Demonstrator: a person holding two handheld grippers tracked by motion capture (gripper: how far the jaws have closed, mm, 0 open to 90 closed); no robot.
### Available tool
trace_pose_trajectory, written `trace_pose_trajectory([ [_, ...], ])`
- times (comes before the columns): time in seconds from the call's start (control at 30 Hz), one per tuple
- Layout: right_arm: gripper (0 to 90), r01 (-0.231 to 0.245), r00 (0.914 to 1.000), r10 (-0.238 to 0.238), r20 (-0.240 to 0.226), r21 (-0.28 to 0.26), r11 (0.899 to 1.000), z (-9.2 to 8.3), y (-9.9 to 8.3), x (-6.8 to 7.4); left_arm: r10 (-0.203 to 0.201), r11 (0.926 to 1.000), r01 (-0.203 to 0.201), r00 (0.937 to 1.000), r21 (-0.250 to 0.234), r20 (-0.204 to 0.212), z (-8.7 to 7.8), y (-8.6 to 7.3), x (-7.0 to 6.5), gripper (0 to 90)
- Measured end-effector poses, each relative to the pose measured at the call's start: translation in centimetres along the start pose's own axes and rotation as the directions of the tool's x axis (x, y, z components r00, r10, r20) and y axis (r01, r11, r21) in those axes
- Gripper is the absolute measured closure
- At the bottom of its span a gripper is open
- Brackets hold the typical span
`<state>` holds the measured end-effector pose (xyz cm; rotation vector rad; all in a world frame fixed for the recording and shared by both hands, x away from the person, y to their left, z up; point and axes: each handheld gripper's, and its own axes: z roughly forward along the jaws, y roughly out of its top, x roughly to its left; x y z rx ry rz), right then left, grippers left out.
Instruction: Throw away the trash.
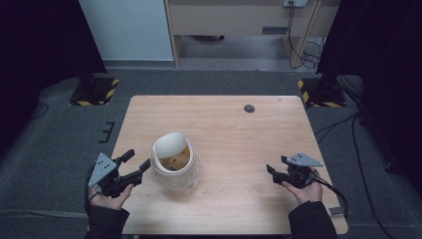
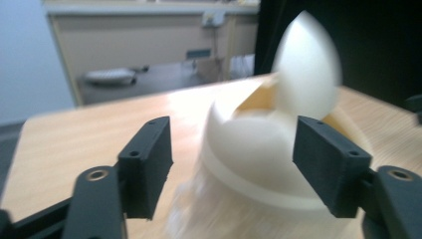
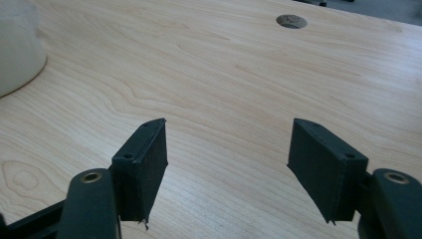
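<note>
One white container (image 1: 173, 167) stands on the wooden surface (image 1: 234, 134), left of its middle and toward the person's edge. Its rounded lid (image 1: 170, 145) stands tilted up at the far side, and something yellowish shows inside the opening. The lower part of the container looks translucent.

Just beside it on its left, the left gripper (image 1: 135, 166) points at its side, jaws standing wide apart with nothing pressed between them; in the left gripper view the container (image 2: 271, 159) sits blurred just ahead of the parted jaws, whether touching them I cannot tell.

Well apart on the other side, the right gripper (image 1: 271, 172) hovers over bare wood, jaws also well open and holding nothing. In the right gripper view the container's edge (image 3: 17, 50) shows at the far left. A small dark round disc (image 1: 249, 108) is set in the surface near its far edge.
</note>
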<state>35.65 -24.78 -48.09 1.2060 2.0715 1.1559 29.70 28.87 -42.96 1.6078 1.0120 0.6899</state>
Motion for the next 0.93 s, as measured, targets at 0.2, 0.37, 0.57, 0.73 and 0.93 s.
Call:
trace_pose_trajectory([
  [0.2,28.4,-0.038,0.999,0.038,0.025,0.012,0.999,0.1,-0.3,-0.5,-0.038,0.9932,0.045,0.9974,0.107,-0.06,0.7,-2.2,1.9,24.2],
  [0.37,25.9,-0.072,0.9955,0.069,0.065,0.036,0.997,0.3,-0.7,-1.2,-0.054,0.9627,0.07,0.9964,0.262,-0.065,1.8,-4.0,2.9,20.6],
  [0.57,23.4,-0.104,0.9908,0.095,0.096,0.092,0.99,0.9,-1.4,-2.5,-0.057,0.934,0.08,0.9954,0.348,-0.077,3.1,-5.1,3.6,17.4],
  [0.73,21.4,-0.121,0.987,0.109,0.118,0.106,0.987,1.0,-1.9,-3.8,-0.026,0.9028,0.059,0.9962,0.426,-0.083,4.2,-5.9,4.2,14.8],
  [0.93,19.7,-0.111,0.9881,0.094,0.121,0.144,0.983,1.2,-2.2,-4.1,-0.022,0.8817,0.066,0.9949,0.467,-0.099,4.4,-6.5,4.5,12.1],
])
